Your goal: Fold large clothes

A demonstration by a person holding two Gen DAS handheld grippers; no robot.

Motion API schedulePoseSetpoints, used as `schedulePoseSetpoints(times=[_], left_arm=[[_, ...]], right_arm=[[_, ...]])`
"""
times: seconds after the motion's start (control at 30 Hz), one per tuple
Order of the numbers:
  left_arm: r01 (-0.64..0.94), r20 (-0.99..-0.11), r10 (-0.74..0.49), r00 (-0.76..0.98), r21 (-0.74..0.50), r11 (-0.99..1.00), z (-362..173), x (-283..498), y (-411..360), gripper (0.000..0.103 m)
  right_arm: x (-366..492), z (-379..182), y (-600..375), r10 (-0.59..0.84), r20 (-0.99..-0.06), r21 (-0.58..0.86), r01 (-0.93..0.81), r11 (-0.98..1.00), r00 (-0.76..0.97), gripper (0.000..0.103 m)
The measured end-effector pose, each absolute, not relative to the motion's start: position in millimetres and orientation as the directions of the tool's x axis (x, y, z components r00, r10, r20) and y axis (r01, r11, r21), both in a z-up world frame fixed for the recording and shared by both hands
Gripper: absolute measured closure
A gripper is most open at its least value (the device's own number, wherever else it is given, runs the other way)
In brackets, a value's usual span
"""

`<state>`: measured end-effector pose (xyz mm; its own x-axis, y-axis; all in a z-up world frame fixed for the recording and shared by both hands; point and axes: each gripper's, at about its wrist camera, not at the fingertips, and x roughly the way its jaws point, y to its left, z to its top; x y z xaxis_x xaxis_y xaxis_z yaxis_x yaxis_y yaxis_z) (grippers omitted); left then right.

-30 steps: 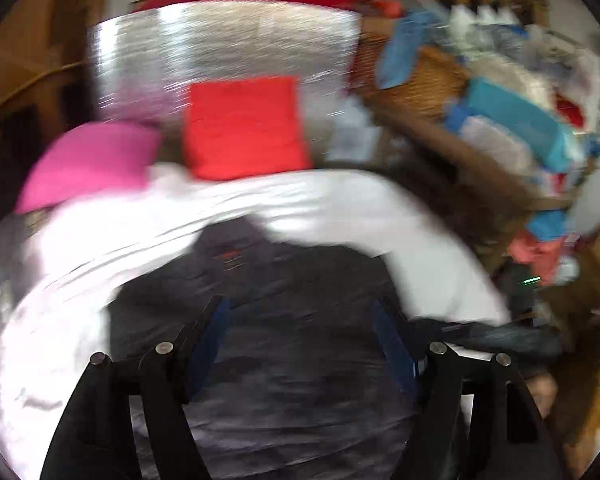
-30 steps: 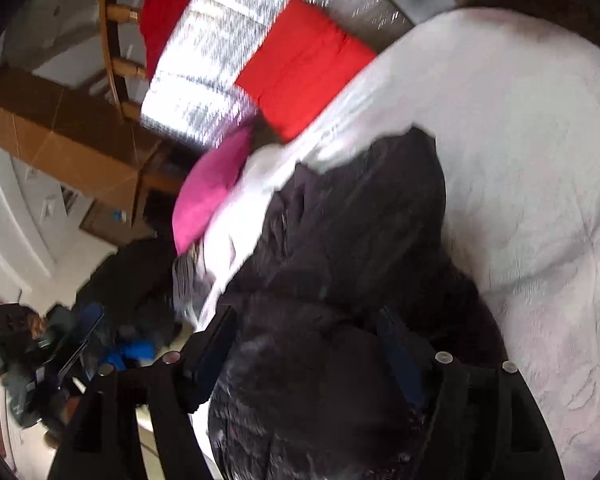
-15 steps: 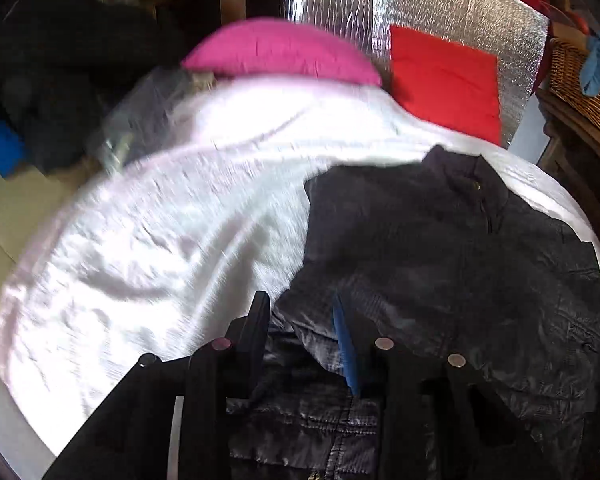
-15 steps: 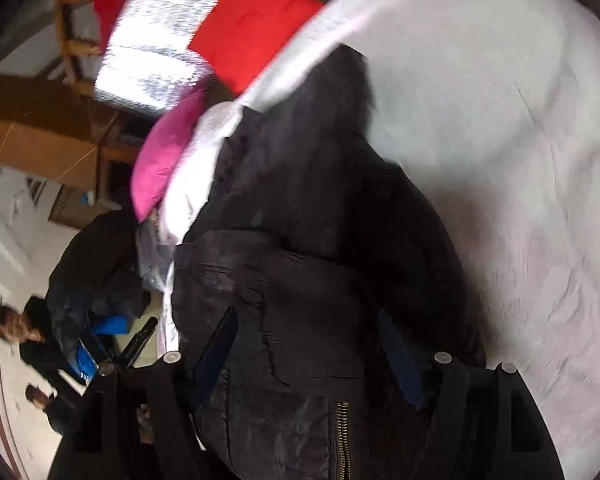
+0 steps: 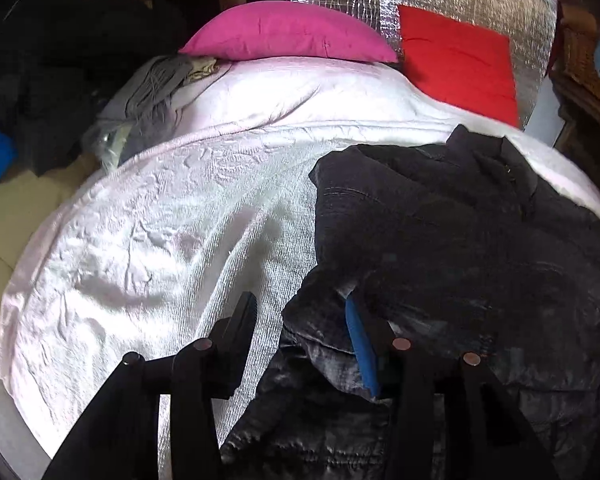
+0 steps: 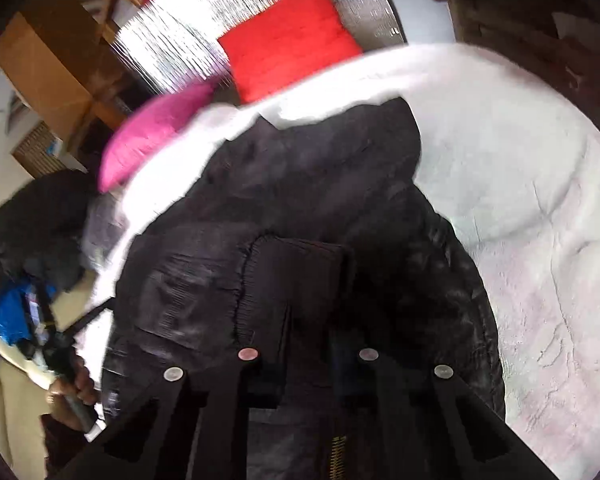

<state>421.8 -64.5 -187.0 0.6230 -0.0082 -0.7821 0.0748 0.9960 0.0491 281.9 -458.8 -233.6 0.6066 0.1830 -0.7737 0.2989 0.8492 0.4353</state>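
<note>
While left view lacks it, hand (image 6: 70, 390) visible right view.

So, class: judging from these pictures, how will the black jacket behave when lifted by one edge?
The jacket lies rumpled in soft folds, so it will probably droop and sag. Its quilted padding suggests bulk without much weight. The shiny fabric may slip between fingers.

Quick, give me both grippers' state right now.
Left gripper: open, jaws opening, the black jacket edge lying between them.
Right gripper: jaws closing on a fold of the black jacket.
</note>
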Motion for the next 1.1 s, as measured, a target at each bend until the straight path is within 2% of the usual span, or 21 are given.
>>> schedulePoseSetpoints(times=[0.07, 0.23, 0.3, 0.37, 0.53, 0.67, 0.77, 0.9, 0.97, 1.03, 1.1], left_arm=[[0.072, -0.785, 0.008, 0.62, 0.067, 0.995, -191.0, 422.9, -67.4, 0.052], [0.108, -0.772, -0.007, 0.636, 0.08, 0.991, -190.8, 419.3, -76.3, 0.055], [0.112, -0.769, -0.011, 0.639, 0.079, 0.99, -189.5, 419.0, -77.4, 0.06], [0.107, -0.77, -0.018, 0.638, 0.065, 0.992, -188.8, 419.1, -76.3, 0.06], [0.095, -0.756, 0.0, 0.655, 0.083, 0.992, -185.9, 419.4, -82.1, 0.06], [0.095, -0.737, 0.004, 0.676, 0.092, 0.991, -181.2, 419.8, -92.2, 0.06], [0.119, -0.738, 0.009, 0.674, 0.12, 0.986, -186.2, 420.5, -106.7, 0.06], [0.145, -0.744, 0.044, 0.666, 0.187, 0.972, -196.7, 420.0, -121.4, 0.058], [0.162, -0.744, 0.057, 0.666, 0.218, 0.962, -200.4, 418.8, -125.3, 0.056], [0.168, -0.733, 0.074, 0.676, 0.252, 0.953, -200.5, 416.4, -125.9, 0.055], [0.157, -0.721, 0.089, 0.687, 0.267, 0.951, -196.5, 414.7, -122.4, 0.055]], right_arm=[[288.6, -253.5, -460.5, 0.213, -0.828, 0.432, 0.348, 0.832, 0.519, 0.081], [289.5, -255.9, -460.3, 0.232, -0.799, 0.466, 0.327, 0.822, 0.555, 0.079], [286.5, -245.5, -449.3, 0.165, -0.805, 0.396, 0.309, 0.865, 0.569, 0.083], [281.7, -224.5, -433.7, 0.069, -0.795, 0.291, 0.279, 0.915, 0.602, 0.092], [286.2, -156.6, -425.9, -0.06, -0.697, 0.196, 0.27, 0.943, 0.714, 0.093], [316.0, -134.7, -445.3, -0.14, -0.685, 0.124, 0.305, 0.944, 0.715, 0.093], [348.2, -146.9, -469.2, -0.201, -0.712, 0.084, 0.365, 0.927, 0.673, 0.093], [385.7, -211.3, -506.5, -0.194, -0.811, 0.103, 0.462, 0.881, 0.551, 0.093], [389.8, -235.2, -509.8, -0.191, -0.829, 0.094, 0.467, 0.879, 0.526, 0.093], [386.6, -230.5, -509.6, -0.197, -0.818, 0.108, 0.48, 0.871, 0.541, 0.091], [379.0, -216.0, -519.4, -0.114, -0.821, 0.229, 0.505, 0.832, 0.56, 0.091]])
